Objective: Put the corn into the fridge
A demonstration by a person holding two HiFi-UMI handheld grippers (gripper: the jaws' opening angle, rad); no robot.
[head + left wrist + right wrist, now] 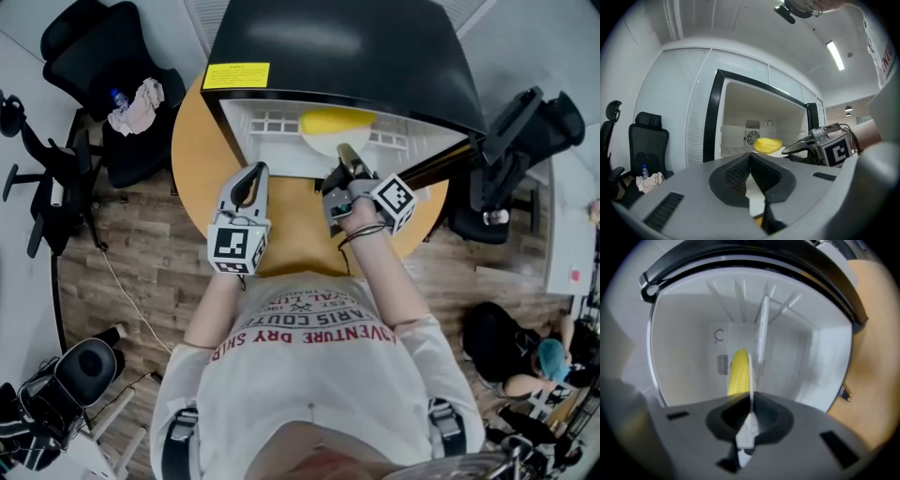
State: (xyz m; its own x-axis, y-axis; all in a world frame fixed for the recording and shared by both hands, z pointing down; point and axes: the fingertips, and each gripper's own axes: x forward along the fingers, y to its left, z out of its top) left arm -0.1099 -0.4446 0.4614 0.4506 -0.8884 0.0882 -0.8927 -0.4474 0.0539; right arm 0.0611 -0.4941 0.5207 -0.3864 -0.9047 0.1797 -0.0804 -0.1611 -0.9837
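Note:
The yellow corn (336, 120) lies on a white plate (322, 142) just inside the open black fridge (375, 56). My right gripper (345, 152) reaches into the fridge mouth, shut on the plate's near rim. In the right gripper view the plate (750, 376) shows edge-on as a thin white line between the jaws, with the corn (738, 371) on its left side. My right gripper (751, 401) is rolled onto its side. My left gripper (255, 171) hovers over the wooden table before the fridge, shut and empty. The left gripper view shows its jaws closed (750, 157), the corn (768, 144) and the right gripper (820, 147) beyond.
The fridge stands on a round wooden table (202, 150). Its open door (441, 164) swings out to the right. A black office chair (131, 94) with a cloth and a bottle stands at the left. More chairs are at the right, and a seated person (525, 361) is at lower right.

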